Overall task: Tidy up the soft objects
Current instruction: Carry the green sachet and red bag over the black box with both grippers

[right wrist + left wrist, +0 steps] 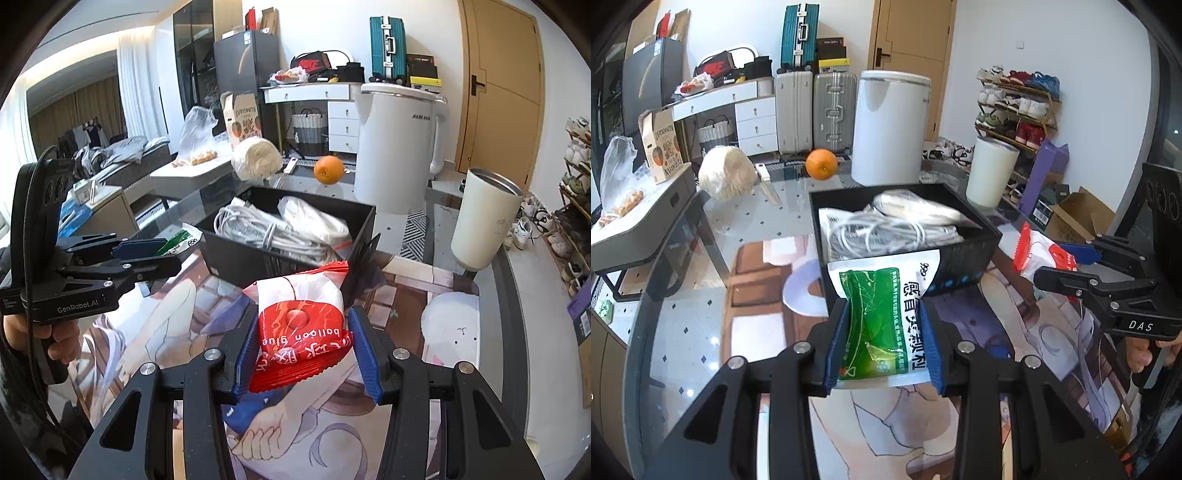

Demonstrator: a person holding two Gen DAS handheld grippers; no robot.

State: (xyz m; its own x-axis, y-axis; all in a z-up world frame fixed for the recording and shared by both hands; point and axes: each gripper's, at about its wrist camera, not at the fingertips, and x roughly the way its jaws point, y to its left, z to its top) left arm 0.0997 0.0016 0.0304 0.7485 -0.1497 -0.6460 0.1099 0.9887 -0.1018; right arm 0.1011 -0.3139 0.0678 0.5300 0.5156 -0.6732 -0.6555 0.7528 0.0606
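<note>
My left gripper (884,343) is shut on a green and white medicine sachet (882,317), held above the table just in front of the black box (960,266). My right gripper (304,350) is shut on a red and white balloon glue packet (301,325), also raised near the box's front wall (236,262). The box holds coiled white cables (258,229) and a white bagged item (314,218). Each gripper shows in the other's view: the right gripper (1060,266) with its red packet (1034,251), the left gripper (162,251) with the green sachet (181,240).
On the glass table stand a white kettle (395,147), a cream tumbler (484,221), an orange (328,170) and a pale round bundle (256,157). A printed mat (166,314) covers the near part. Shoe rack (1015,107), suitcases (812,110) and drawers (755,122) lie beyond.
</note>
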